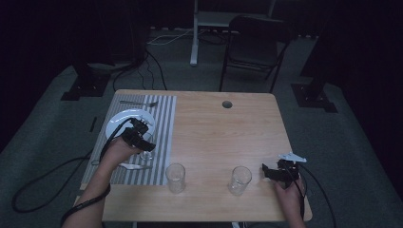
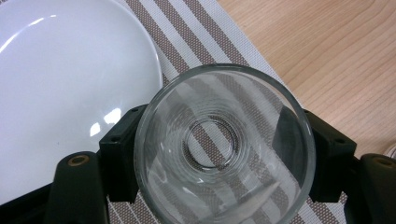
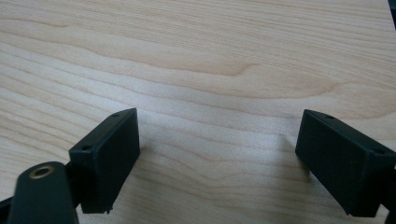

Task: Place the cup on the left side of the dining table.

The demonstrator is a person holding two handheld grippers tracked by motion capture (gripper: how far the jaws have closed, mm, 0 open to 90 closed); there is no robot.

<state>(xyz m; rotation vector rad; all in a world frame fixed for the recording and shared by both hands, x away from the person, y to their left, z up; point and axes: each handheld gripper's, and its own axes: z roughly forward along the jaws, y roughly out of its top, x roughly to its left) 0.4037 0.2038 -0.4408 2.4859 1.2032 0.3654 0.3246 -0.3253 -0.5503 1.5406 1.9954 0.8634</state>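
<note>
High view: left claw (image 1: pixel 142 140) clamped on a clear glass (image 1: pixel 147 145) standing on the striped placemat (image 1: pixel 161 123), just beside the white plate (image 1: pixel 119 119), with a fork (image 1: pixel 138 102) at the mat's far end and a pale utensil (image 1: pixel 134 166) at its near end. Right claw (image 1: pixel 267 172) spread and empty, resting over bare worktop (image 1: pixel 223 128) near two further glasses (image 1: pixel 175 177) (image 1: pixel 239 180). Judged status: one glass at its setting and not yet let go; two glasses left to place.
</note>
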